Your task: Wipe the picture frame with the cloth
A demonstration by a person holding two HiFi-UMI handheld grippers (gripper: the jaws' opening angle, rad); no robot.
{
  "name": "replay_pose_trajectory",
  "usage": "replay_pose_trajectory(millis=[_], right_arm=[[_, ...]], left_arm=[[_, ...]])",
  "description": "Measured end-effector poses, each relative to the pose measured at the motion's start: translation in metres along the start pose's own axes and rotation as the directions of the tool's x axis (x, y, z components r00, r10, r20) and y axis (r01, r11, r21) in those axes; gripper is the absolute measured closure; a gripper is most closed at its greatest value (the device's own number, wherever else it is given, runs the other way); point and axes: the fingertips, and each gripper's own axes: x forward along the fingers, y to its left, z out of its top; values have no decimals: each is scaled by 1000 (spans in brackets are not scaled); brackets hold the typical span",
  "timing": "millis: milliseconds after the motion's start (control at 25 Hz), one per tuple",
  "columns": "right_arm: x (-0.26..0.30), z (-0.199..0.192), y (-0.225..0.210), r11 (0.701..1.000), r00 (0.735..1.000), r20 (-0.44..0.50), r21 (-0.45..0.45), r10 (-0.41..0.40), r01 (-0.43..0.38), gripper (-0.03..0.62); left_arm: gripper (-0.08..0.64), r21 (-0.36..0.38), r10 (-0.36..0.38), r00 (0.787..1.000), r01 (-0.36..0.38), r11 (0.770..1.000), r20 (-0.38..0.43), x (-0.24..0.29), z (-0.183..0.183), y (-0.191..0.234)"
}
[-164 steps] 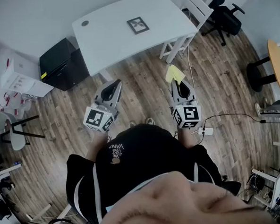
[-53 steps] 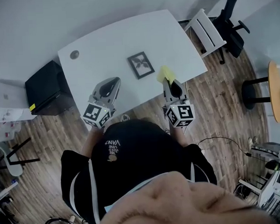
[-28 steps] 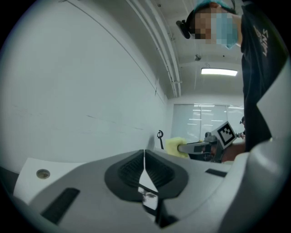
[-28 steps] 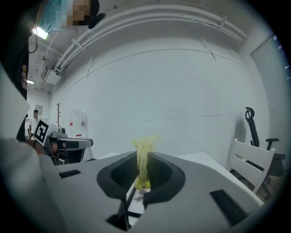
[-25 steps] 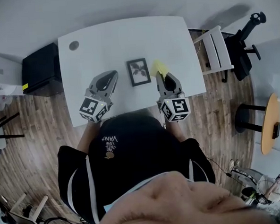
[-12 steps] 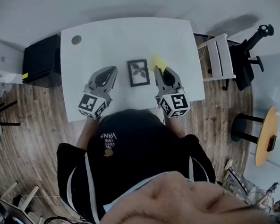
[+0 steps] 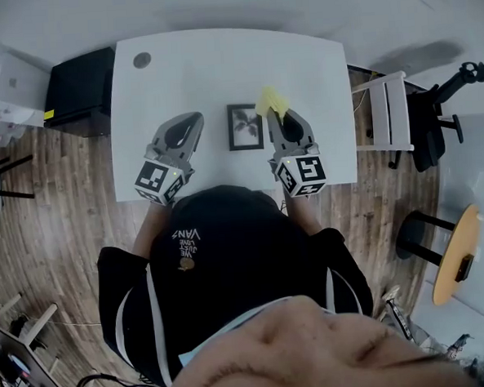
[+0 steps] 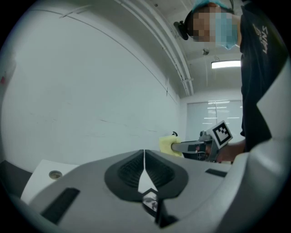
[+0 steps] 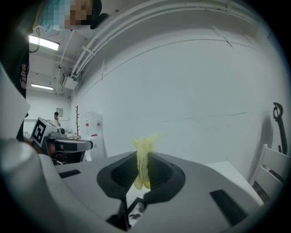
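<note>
A small black picture frame (image 7: 244, 126) lies flat on the white table (image 7: 185, 69), near its front edge. My right gripper (image 7: 276, 116) hovers just right of the frame, shut on a yellow cloth (image 7: 271, 102) that bunches out past its jaws. In the right gripper view the cloth (image 9: 144, 144) stands pinched between the dark pads. My left gripper (image 7: 193, 119) hangs left of the frame with its jaws shut on nothing. In the left gripper view its closed jaws (image 8: 144, 157) fill the foreground, with the cloth (image 8: 167, 144) and right gripper (image 8: 200, 146) beyond.
A round cable hole (image 7: 141, 60) sits at the table's far left. A black cabinet (image 7: 76, 80) stands left of the table; a white chair (image 7: 389, 122) and a black office chair (image 7: 449, 106) stand on the right. A round wooden table (image 7: 454, 257) is further right.
The person has walked up to the table. Both grippers now flank the frame over the tabletop, and the right one has edged closer to the frame. The cloth stays held.
</note>
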Motion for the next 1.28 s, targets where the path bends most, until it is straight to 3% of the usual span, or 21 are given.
replay_pose_trajectory(millis=[560,920,1280], right_arm=[[38,-17,3,995,994,-45,-19,95,-96,548],[52,-50,8,992,985,-128,-37,112,-118,548],[55,-99,9,993,966,-233,-9,109,-114,549]], left_arm=[[543,24,67,998,-67,997,-22,-13,3,-1],[543,17,90,995,-89,996,-31,-14,2,1],[543,34,62,998,-61,998,-23,-11,3,-1]])
